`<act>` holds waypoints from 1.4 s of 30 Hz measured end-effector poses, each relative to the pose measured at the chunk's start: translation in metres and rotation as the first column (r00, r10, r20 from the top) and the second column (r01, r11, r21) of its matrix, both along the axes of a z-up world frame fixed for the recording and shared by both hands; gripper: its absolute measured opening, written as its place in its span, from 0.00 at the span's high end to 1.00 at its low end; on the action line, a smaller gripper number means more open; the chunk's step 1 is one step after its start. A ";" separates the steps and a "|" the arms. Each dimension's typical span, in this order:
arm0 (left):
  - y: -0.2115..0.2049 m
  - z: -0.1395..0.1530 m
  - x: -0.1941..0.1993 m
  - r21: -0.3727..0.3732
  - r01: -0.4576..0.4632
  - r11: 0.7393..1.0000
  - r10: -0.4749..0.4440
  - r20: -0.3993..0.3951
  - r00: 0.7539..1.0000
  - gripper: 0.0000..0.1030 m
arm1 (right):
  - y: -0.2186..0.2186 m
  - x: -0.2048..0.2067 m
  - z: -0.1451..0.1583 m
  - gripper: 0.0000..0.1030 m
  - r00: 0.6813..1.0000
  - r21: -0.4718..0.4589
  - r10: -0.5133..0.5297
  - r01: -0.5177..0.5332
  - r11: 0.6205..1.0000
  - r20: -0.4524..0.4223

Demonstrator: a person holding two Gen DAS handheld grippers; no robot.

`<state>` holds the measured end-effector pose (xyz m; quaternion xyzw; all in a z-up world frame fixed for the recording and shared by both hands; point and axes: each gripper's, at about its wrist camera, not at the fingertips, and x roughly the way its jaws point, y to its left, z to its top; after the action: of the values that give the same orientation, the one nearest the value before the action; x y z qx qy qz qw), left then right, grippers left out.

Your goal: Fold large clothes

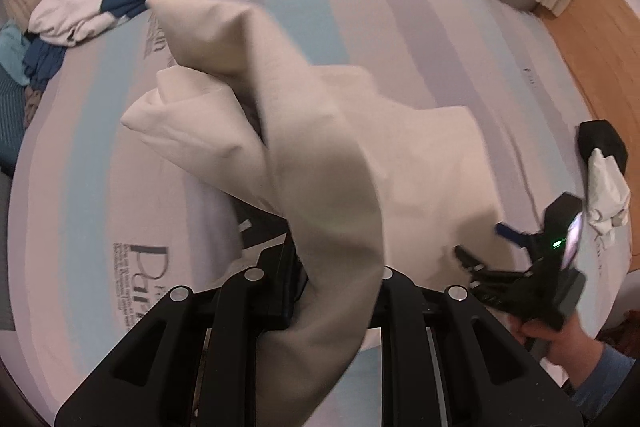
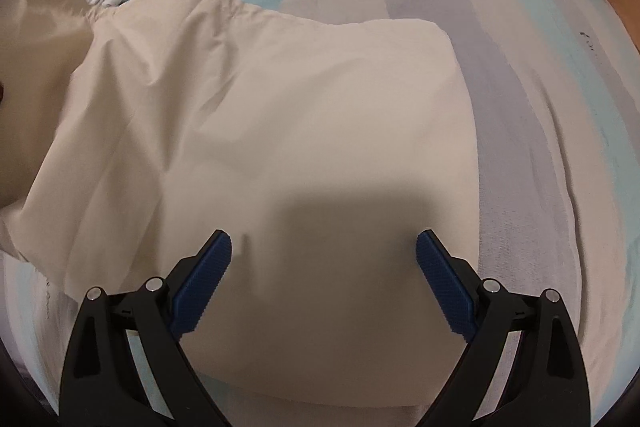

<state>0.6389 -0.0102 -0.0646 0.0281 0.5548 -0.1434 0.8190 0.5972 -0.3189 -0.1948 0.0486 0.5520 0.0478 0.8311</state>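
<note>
A striped bed point(image 2: 532, 131) carries everything. Across its middle lies the large cream garment point(image 2: 280, 115), mostly flat; one part is lifted in a twisted fold. The left gripper point(image 1: 320, 291) has its jaws clamped on that lifted cloth. The right gripper point(image 2: 324, 279) hangs above the flat part, jaws wide apart, holding nothing. A heap of blue and white clothes point(image 1: 100, 7) sits at a far corner.
</note>
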 end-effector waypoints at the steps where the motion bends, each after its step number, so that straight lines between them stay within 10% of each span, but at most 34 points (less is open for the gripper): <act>1: -0.009 0.003 -0.001 0.002 0.007 1.000 -0.007 0.008 1.000 0.84 | -0.002 -0.001 0.000 0.13 1.000 0.002 0.004 -0.004 1.000 0.003; 21: -0.182 -0.024 -0.027 -0.007 0.089 0.996 -0.088 0.048 0.995 0.83 | -0.128 -0.028 0.034 0.13 0.996 -0.008 -0.044 0.044 0.999 0.078; 42: -0.330 -0.164 -0.044 0.349 0.091 0.933 -0.105 0.021 0.994 0.79 | -0.259 -0.049 0.015 0.13 0.995 0.005 -0.093 0.093 0.996 0.047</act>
<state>0.5949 -0.3404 -0.2288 0.2026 0.5533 -0.0832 0.8037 0.5480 -0.5781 -0.1794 0.0745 0.5291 0.0110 0.8452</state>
